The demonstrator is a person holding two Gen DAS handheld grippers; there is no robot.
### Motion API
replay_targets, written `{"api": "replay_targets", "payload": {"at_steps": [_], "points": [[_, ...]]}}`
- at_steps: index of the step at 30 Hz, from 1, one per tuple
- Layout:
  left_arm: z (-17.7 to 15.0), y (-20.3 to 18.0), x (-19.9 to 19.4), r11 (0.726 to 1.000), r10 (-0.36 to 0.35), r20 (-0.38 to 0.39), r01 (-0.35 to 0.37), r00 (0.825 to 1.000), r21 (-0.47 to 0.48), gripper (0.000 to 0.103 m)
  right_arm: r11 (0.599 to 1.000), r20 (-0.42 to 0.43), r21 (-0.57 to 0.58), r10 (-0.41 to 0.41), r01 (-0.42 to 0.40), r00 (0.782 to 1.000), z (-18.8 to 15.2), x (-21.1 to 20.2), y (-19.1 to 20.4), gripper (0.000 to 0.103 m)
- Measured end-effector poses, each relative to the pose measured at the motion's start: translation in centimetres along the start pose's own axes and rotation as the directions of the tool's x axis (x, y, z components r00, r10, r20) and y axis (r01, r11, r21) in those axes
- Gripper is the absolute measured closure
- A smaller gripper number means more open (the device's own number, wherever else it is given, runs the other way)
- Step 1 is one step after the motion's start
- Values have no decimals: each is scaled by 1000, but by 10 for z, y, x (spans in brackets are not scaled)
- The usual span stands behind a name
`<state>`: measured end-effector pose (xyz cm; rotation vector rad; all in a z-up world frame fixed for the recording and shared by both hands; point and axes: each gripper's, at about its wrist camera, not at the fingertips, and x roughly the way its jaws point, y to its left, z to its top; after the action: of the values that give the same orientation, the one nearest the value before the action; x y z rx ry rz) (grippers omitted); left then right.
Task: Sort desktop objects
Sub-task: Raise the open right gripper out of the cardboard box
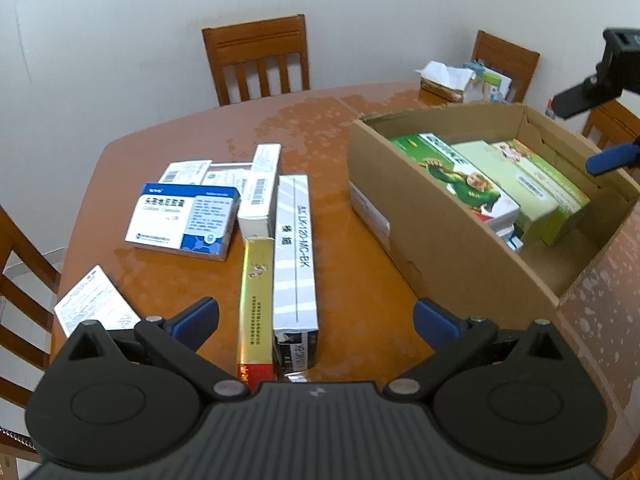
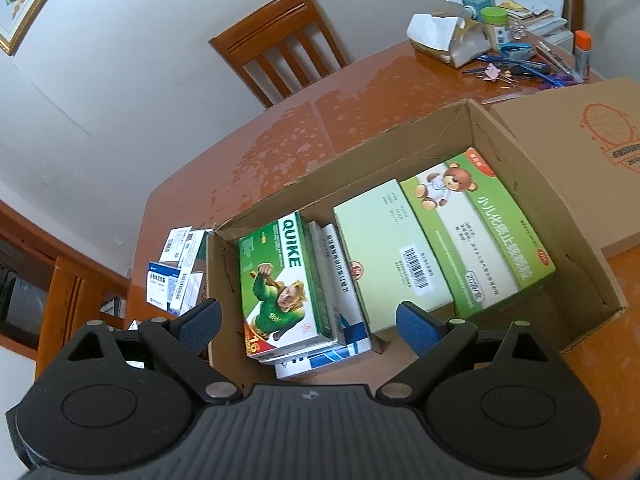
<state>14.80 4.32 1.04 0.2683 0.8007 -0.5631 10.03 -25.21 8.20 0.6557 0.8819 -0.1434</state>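
An open cardboard box [image 1: 436, 236] [image 2: 472, 128] stands on the brown table [image 1: 328, 120] and holds several medicine boxes: a green QUIKE box [image 2: 280, 280], a pale green box [image 2: 392, 256] and a green bear box [image 2: 480, 224]. Left of it lie loose boxes: a blue-and-white box [image 1: 184, 220], white boxes [image 1: 260, 184], a long grey-white box [image 1: 296, 256] and a gold box [image 1: 256, 304]. My left gripper [image 1: 316, 316] is open above the long and gold boxes. My right gripper [image 2: 308, 324] is open and empty over the cardboard box; it shows at the right of the left view [image 1: 608, 160].
A white leaflet [image 1: 94, 304] lies at the table's near left edge. A tissue pack [image 2: 444, 36], jars, pens and clips [image 2: 516, 64] clutter the far right. A box lid [image 2: 588, 152] lies right of the box. Wooden chairs [image 1: 256, 60] surround the table.
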Motion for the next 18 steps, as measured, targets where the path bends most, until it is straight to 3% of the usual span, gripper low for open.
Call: {"api": "replay_targets", "payload": {"at_steps": [14, 18], "points": [[0, -9, 15, 998, -53, -34, 53, 998, 18, 0, 999, 30, 32, -6, 5, 1000, 9, -6, -13, 6], [-1, -13, 14, 996, -84, -23, 84, 996, 22, 0, 993, 17, -78, 90, -89, 996, 16, -3, 29, 6]]}}
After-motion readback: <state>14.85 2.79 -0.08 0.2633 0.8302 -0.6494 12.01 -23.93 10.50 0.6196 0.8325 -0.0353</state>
